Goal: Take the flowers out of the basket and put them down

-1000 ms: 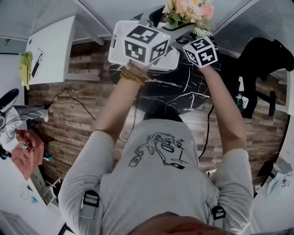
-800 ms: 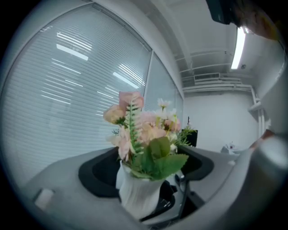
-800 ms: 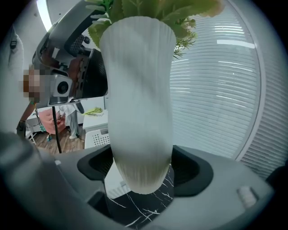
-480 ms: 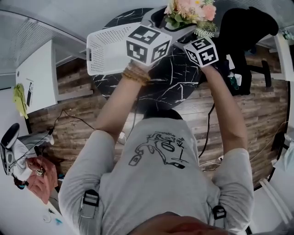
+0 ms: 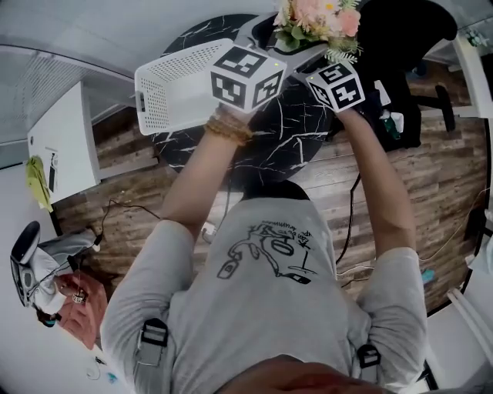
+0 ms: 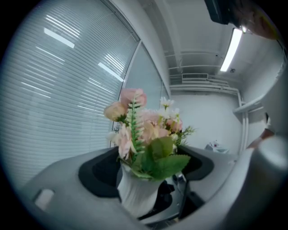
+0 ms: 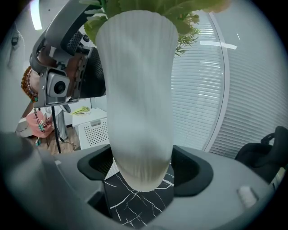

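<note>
A bunch of pink flowers (image 5: pixel 316 17) stands in a white ribbed vase (image 7: pixel 139 90), held in the air above the black marble table (image 5: pixel 285 146). My left gripper (image 5: pixel 296 46) and right gripper (image 5: pixel 322 60) meet at the vase from opposite sides. In the right gripper view the vase base fills the gap in the right gripper (image 7: pixel 141 173), with both pads against it. In the left gripper view the vase (image 6: pixel 135 193) sits inside the left gripper (image 6: pixel 144 179), with the flowers (image 6: pixel 144 126) above. The white perforated basket (image 5: pixel 177 85) lies on the table to the left, apart from the vase.
A black chair (image 5: pixel 400 38) stands right of the round table. A white desk (image 5: pixel 62 138) is at the left, and cables cross the wooden floor. The basket (image 7: pixel 94 130) shows behind the vase in the right gripper view, beside the left gripper's camera body (image 7: pixel 58 85).
Both grippers have carried the vase of flowers rightward, away from the basket. The basket now lies further left of the left gripper's cube. The jaws look unchanged.
</note>
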Demonstrator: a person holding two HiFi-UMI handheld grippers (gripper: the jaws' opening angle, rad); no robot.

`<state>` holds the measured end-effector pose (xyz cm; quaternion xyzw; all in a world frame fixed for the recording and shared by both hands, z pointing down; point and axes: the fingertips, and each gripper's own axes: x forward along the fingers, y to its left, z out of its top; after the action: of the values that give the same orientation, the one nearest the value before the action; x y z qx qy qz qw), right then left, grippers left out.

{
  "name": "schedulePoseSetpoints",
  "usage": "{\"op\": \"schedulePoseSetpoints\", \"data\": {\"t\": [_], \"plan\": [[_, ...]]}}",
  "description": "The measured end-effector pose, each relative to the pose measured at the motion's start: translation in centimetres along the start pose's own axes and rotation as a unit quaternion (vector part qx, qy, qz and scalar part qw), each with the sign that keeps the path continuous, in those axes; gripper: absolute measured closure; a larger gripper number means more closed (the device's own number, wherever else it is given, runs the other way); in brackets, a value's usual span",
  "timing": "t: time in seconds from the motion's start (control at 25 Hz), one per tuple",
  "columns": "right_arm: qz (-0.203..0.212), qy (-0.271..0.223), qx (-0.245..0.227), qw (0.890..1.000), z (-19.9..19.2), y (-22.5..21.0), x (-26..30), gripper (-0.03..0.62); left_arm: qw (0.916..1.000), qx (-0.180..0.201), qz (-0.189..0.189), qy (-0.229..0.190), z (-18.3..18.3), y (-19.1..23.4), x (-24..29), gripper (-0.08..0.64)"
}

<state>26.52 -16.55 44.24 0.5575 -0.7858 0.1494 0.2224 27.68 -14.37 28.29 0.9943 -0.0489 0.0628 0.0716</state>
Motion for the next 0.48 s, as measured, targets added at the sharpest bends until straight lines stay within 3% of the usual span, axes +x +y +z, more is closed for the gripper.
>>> {"op": "schedulePoseSetpoints", "data": {"t": [0.48], "plan": [[0.019,0.016,0.015,1.000,-5.2,0.7,2.5,0.182,0.9994,-0.030,0.008,0.016,-5.4,0.8,0.8,0.166]]}}
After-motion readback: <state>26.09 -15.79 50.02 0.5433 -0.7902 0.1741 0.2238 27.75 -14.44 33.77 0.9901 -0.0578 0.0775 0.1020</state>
